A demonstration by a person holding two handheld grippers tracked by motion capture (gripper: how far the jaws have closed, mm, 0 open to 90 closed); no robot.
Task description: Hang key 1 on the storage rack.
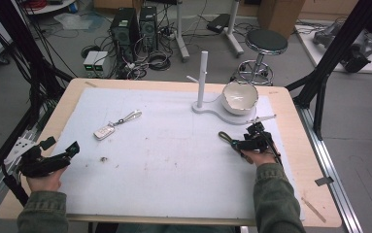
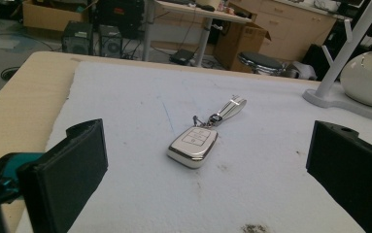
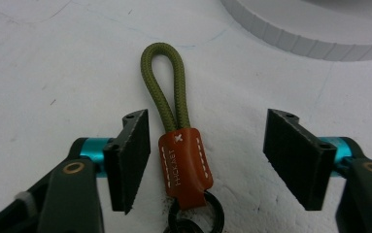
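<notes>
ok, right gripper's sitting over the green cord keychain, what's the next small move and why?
Probably close the right gripper on the keychain's orange leather tab. Its jaws stand open, one on each side of the tab, which lies flat on the white mat between them, so no repositioning looks necessary. The green cord loop points away, clear of the jaws.

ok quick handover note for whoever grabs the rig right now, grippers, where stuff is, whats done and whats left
Left gripper: open, holding nothing, aimed at the silver key fob lying flat on the white mat.
Right gripper: open, jaws either side of the olive cord keychain at its orange leather tab, not yet closed.
White stand with bowl sits at the mat's far side.
Done: nothing lifted.
Left: probably close on the keychain, then pick up the fob.
</notes>
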